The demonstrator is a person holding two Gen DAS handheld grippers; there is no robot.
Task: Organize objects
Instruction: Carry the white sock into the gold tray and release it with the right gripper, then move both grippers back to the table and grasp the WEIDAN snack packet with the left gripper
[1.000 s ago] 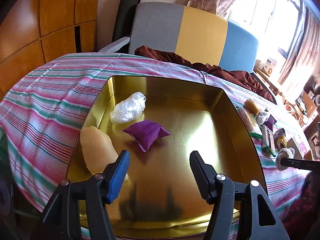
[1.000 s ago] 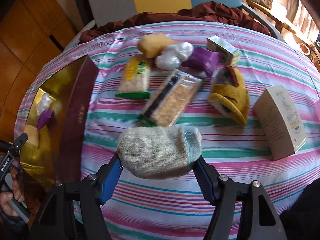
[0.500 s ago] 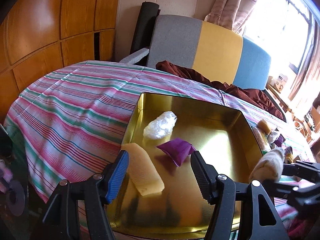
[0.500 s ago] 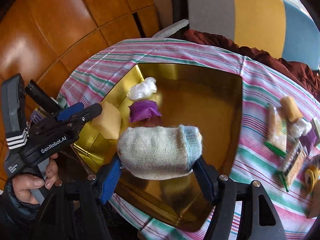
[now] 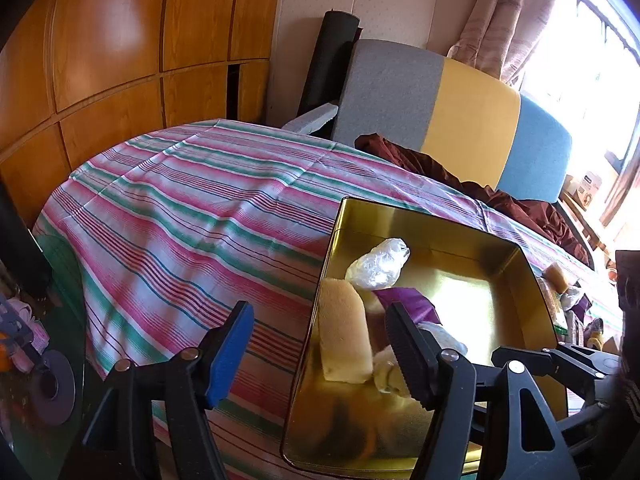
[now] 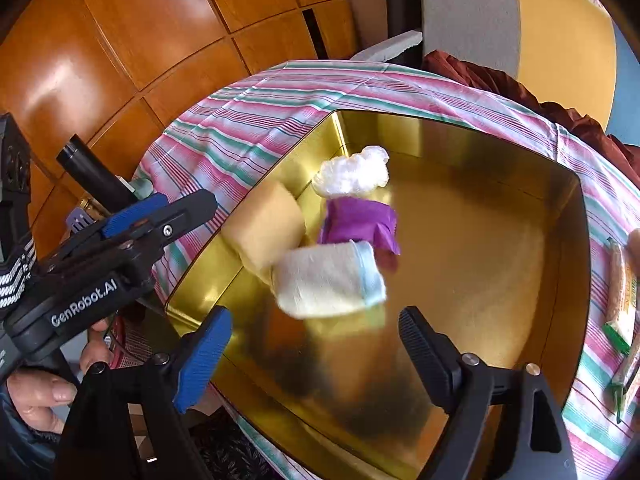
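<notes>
Both jaws wide apart, holding nothing; right gripper (image 6: 314,354) sits over the tin's (image 6: 576,248) near edge, left gripper (image 5: 318,354) at its left rim; sock (image 6: 330,278) just past the right fingers, blurry, against the sponge (image 6: 266,230); purple packet (image 6: 360,222) then white bag (image 6: 354,172) toward the far-left corner.

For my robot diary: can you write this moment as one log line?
right tool: open | rolled sock: in gold tin, beside sponge | left tool: open, empty

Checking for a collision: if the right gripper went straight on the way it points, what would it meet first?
Probably the rolled sock, just ahead of the open right gripper in the gold tin; depth is uncertain.
</notes>
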